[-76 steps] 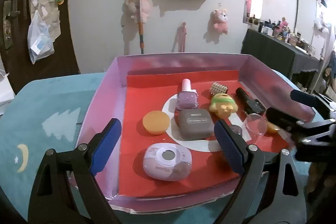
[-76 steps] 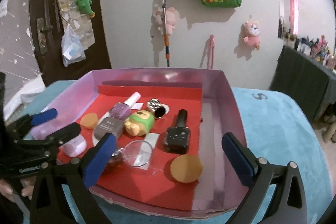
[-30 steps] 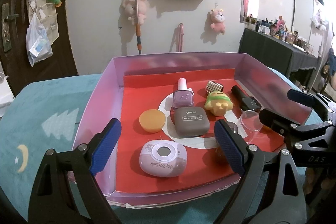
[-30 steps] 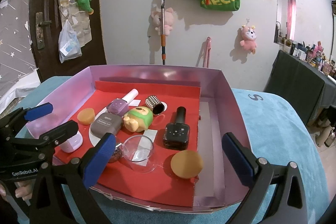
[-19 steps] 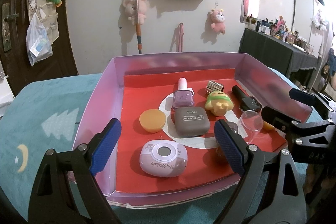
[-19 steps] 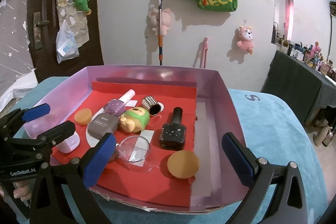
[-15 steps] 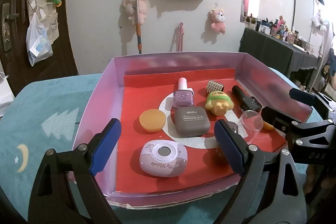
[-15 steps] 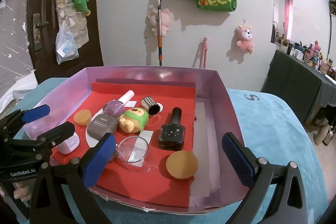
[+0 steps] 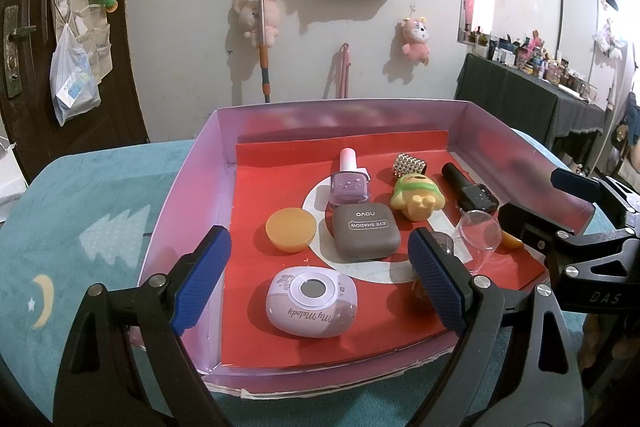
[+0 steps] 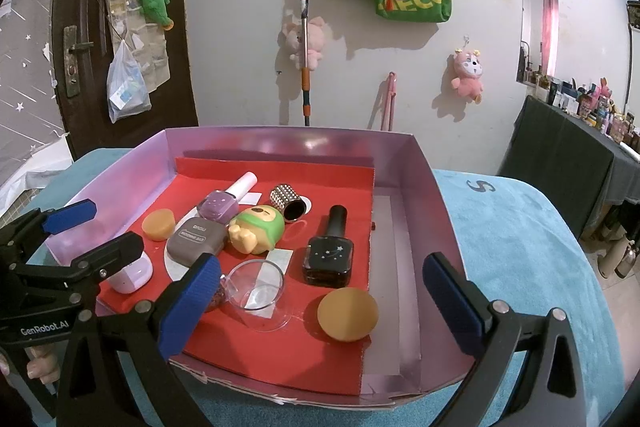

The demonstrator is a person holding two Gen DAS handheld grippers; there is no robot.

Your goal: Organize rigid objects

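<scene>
Compact (image 9: 311,302) lies flat on the red liner in the tray (image 9: 188,195), dead ahead between your spread, empty left gripper (image 9: 316,287), long axis crosswise, while your right gripper (image 10: 320,303), also spread and empty, frames the cup (image 10: 256,293) and sponge (image 10: 347,313)

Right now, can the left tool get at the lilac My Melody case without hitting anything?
Probably yes. The left tool is open, the rounded lilac plastic case lies between and just beyond its tips, nothing on top; only the tray's low front wall to clear.
</scene>
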